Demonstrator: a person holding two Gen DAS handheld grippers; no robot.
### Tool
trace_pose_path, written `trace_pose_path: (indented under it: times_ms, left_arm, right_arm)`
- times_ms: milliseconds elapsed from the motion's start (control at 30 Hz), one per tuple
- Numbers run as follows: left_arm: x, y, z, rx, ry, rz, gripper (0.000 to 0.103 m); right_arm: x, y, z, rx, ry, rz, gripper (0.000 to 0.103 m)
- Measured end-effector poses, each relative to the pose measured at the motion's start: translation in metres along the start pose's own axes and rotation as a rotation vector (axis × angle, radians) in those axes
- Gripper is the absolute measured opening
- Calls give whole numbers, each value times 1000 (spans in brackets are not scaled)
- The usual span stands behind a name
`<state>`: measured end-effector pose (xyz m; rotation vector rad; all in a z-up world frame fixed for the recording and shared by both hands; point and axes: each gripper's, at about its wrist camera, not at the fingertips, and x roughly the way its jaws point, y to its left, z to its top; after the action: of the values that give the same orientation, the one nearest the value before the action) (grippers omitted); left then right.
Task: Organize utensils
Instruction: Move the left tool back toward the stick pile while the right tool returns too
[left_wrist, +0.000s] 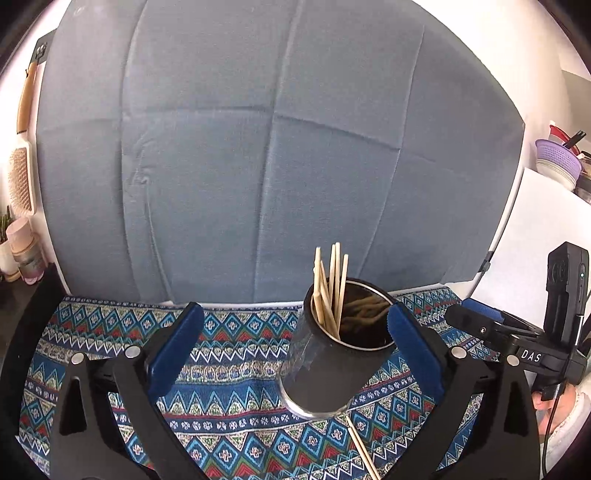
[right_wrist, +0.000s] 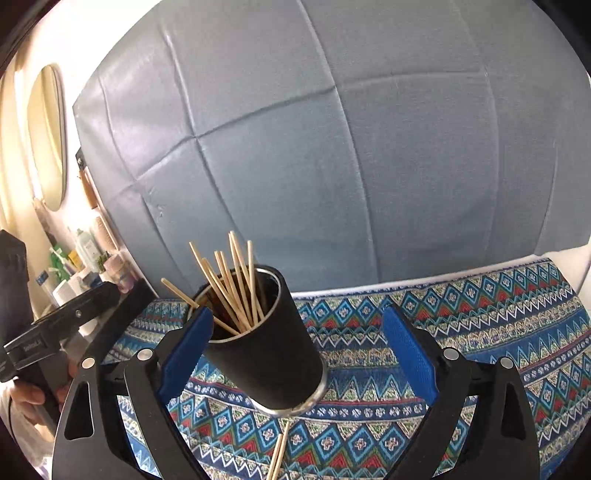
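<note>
text "DAS": white capitals on the black plastic body of the right gripper (left_wrist: 476, 321), seen in the left wrist view | small white print on the black plastic side of the left gripper (right_wrist: 79, 314), seen in the right wrist view: too blurred to read | bottle labels at left: illegible

chopsticks (left_wrist: 330, 286) standing in cup (left_wrist: 325, 369), cup on cloth (left_wrist: 229, 369), loose chopstick (left_wrist: 364, 452) before it

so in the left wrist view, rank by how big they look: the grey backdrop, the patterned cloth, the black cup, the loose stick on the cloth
1. Grey backdrop, fills most of the view.
2. Patterned cloth.
3. Black cup, though it sits close to the camera, which inflates it.
4. Loose stick, thinnest and partly cut off at the bottom edge.
</note>
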<state>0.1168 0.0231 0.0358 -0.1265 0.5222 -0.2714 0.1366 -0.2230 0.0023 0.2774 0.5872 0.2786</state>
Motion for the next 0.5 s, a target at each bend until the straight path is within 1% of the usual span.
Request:
trace_pose_path:
  times_ms: [100,167,200,267,333,500]
  left_arm:
    - [2,6,-11,-26,47,30,97]
    - [3,9,-20,-35,81,45,97]
    - [5,10,-25,-40,102,56,97]
    - [8,13,-32,-56,138,72,97]
    - [9,16,-41,-78,166,80,97]
    - [11,22,-60,-113,228,97,97]
  right_arm:
    - [11,-2,-14,0,116,-19,89]
    - [19,0,-28,-27,181,-36,89]
    - [22,1,-35,-45,214,-58,89]
    - [28,4,-52,-69,275,-95,89]
    - [33,6,-70,-77,322,-97,88]
    - [47,13,-115,-128,473,-156,88]
